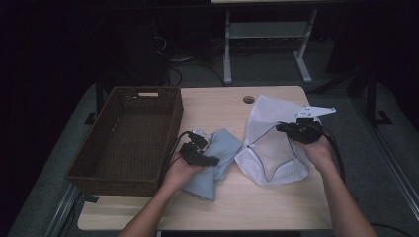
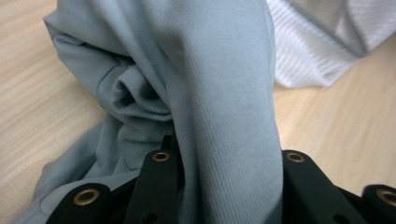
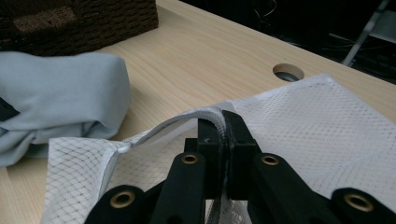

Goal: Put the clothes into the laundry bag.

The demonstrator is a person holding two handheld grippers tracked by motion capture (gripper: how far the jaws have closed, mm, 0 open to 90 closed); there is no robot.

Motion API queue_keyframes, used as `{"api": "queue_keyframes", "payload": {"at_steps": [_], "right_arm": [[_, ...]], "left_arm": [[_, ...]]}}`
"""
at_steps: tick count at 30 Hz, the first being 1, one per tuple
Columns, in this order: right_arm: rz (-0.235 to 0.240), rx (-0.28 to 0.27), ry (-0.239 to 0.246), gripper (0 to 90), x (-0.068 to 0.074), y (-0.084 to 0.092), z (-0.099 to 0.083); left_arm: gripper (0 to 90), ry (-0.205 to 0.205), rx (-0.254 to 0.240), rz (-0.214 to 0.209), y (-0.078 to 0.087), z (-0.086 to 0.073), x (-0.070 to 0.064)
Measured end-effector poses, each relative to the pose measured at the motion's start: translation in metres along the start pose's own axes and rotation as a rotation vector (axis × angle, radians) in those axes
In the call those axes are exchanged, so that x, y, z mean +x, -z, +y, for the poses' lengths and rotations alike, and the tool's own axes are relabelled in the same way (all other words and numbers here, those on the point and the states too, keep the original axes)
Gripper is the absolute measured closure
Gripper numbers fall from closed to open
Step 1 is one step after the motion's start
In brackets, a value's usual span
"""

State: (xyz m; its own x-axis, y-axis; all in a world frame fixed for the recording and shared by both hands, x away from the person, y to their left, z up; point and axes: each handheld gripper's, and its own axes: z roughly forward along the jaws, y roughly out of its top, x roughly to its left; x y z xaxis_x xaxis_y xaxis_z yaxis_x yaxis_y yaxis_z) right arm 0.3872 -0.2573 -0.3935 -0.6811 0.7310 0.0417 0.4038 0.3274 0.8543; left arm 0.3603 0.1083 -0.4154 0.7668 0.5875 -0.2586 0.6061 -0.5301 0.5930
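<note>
A light blue garment [image 1: 225, 148] lies crumpled on the wooden table [image 1: 212, 106], just right of a brown wicker basket [image 1: 128, 138]. My left gripper [image 1: 210, 160] is shut on a thick fold of it; in the left gripper view the blue garment [image 2: 219, 84] fills the gap between the jaws of the left gripper [image 2: 229, 156]. A white mesh bag [image 1: 274, 148] lies to the right. My right gripper [image 1: 281, 127] pinches its upper edge. In the right gripper view the right gripper [image 3: 219, 126] is shut on the corded rim of the mesh bag [image 3: 317, 126], lifting it slightly.
The basket is empty and takes up the table's left part. A round cable hole [image 1: 248, 99] sits near the far edge. Behind the table stand a white desk frame [image 1: 227, 44] and cables on the floor.
</note>
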Motion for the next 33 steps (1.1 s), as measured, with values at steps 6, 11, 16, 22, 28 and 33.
{"api": "queue_keyframes", "payload": {"at_steps": [6,11,16,22,28,33], "right_arm": [[-0.013,0.013,-0.001,86.3,-0.001,-0.004,-0.001],[-0.024,0.018,-0.003,86.3,-0.001,-0.004,-0.002],[-0.024,0.023,-0.007,86.3,-0.001,-0.007,-0.002],[-0.02,0.029,0.004,86.3,0.005,-0.012,0.0],[-0.006,0.036,0.014,86.3,0.014,-0.018,0.004],[0.02,0.034,0.033,86.3,0.025,-0.022,0.009]], "left_arm": [[69.9,-0.018,-0.047,-0.011,0.021,0.005,-0.007],[69.9,-0.027,-0.077,-0.025,0.034,0.007,-0.011],[69.9,-0.059,-0.093,-0.037,0.045,0.009,-0.02],[69.9,-0.109,-0.101,-0.075,0.05,0.014,-0.034],[69.8,-0.158,-0.096,-0.108,0.05,0.018,-0.049],[69.8,-0.192,-0.093,-0.137,0.05,0.021,-0.061]]}}
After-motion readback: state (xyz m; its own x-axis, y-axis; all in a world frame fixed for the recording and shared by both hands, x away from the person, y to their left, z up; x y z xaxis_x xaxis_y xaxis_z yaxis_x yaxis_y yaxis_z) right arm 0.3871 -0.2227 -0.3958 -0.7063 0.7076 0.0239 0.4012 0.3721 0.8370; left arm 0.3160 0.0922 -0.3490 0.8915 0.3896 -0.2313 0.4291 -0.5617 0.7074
